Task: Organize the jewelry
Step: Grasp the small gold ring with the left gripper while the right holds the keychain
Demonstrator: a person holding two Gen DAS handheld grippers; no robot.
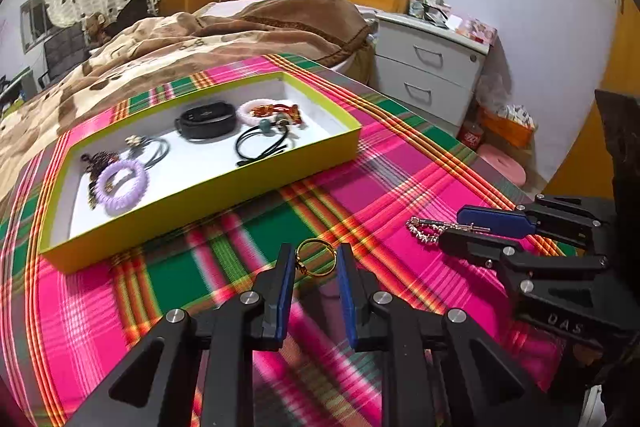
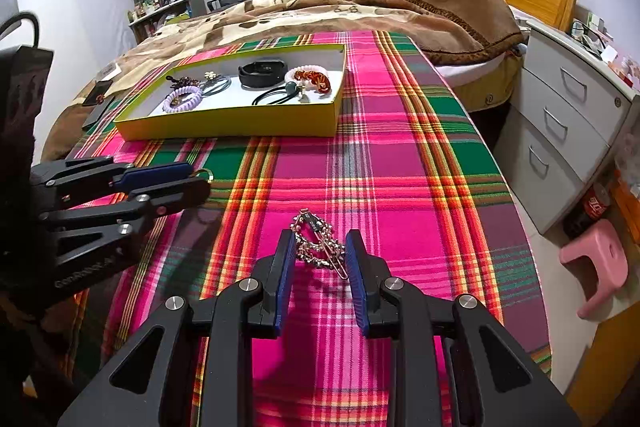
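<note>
Gold metal, a thin ring lies on the plaid cloth between the tips of the left gripper, whose blue pads stand either side of it; the blurred frame does not show whether they press on it. That gripper slants down toward the cloth from six o'clock in its own view. At three o'clock from the ring, the right gripper also tilts downward, its jaws part-spread around a silver beaded hair clip, the pads close beside the beads; whether they pinch it I cannot tell. At eleven o'clock from the ring sits the yellow-green tray, holding a lilac spiral hair tie, a black band and black elastic ties.
</note>
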